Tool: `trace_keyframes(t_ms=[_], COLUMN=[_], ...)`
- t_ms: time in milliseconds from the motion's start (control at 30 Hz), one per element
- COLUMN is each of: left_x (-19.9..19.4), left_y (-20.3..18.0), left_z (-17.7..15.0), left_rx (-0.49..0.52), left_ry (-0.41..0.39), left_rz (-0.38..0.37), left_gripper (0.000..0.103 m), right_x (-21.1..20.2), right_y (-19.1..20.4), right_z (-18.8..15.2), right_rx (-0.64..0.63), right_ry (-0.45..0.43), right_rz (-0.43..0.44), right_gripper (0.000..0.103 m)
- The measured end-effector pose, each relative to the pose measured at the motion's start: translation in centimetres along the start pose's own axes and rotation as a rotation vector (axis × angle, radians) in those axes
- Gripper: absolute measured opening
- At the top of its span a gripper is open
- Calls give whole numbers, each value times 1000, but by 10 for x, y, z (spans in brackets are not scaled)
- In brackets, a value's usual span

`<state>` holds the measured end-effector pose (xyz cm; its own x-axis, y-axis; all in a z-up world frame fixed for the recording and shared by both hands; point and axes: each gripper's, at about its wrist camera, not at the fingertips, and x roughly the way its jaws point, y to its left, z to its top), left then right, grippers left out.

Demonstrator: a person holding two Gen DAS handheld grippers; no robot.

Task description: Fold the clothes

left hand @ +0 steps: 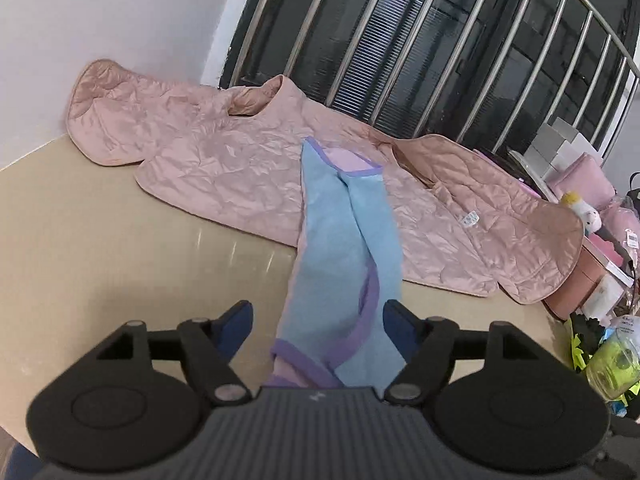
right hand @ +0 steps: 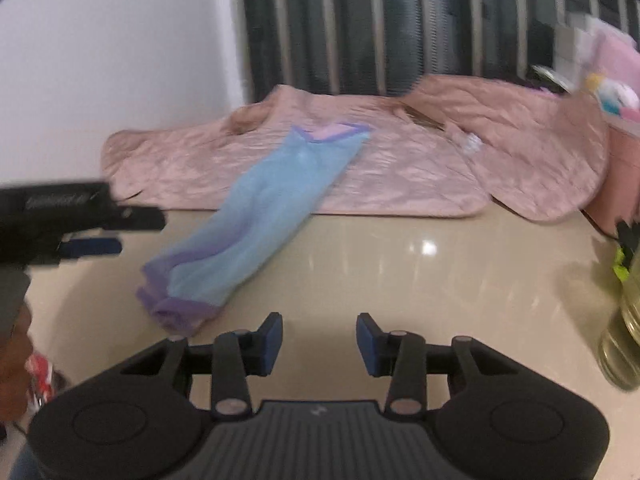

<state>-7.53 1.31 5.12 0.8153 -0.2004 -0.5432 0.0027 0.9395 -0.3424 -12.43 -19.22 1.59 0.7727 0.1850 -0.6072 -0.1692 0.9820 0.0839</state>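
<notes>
Glossy beige tabletop [left hand: 100, 240] fills the near ground in both wrist views, set against a white wall [left hand: 120, 20] and a dark window with metal bars [left hand: 440, 40].

Nearest in the left wrist view, the left gripper [left hand: 318, 314] has its jaws spread wide and released, with the near end of a light blue cloth with purple trim [left hand: 340, 240] lying between them; the blue pads do not press on the fabric. In the right wrist view, the right gripper [right hand: 319, 340] likewise stands with jaws apart and empty, over bare tabletop, just to the right of the cloth's bunched purple end. The left gripper shows there at the left edge, beside that same end of the cloth.

From there the blue cloth [right hand: 260, 216] runs as a long, loosely folded strip away from the grippers, its near part on the tabletop and its far end lying on top of a pink quilted jacket [left hand: 240, 160]. The jacket [right hand: 400, 168] is spread flat along the far side of the tabletop, one sleeve towards the wall, a small white tag [left hand: 470, 218] showing on its right part.

Further right, past the jacket's edge, sit pink boxes [left hand: 584, 184], a small plush toy [left hand: 586, 210] and a yellow-green plastic container [left hand: 616, 364], all well apart from the cloth.
</notes>
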Motion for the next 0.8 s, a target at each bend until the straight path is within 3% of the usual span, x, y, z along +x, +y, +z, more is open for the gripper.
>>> trace_keyframes(t_ms=[100,167,233,300,367,467,567,800], left_x=[4,8,18,32,36,33,23,16], left_y=[-10,-25,-40,-43,-42,-34,-23,-30], left_z=[0,-5,-9,-11,-14,-14,-5,14], left_rx=[30,106,180,167,149,72,-48,-78], left_ry=[74,113,163,217,227,213,188,179], left_rz=[-95,-95,-32,19,45,22,-68,-145], left_gripper=[64,61,46,16,5,1,1,1], right_x=[-3,-5,-7,-8,-11,-13,-11,7], right_y=[13,21,26,29,30,30,37,63], right_z=[-4,-7,-11,-14,-17,-23,-26,-9], right_rx=[-45,-67,-70,-69,-59,-51,-53,-66], right_ry=[-20,-29,-28,-26,-25,-25,-43,-108], right_rz=[25,38,40,42,41,37,34,21], right_gripper=[39,39,40,40,40,40,40,41])
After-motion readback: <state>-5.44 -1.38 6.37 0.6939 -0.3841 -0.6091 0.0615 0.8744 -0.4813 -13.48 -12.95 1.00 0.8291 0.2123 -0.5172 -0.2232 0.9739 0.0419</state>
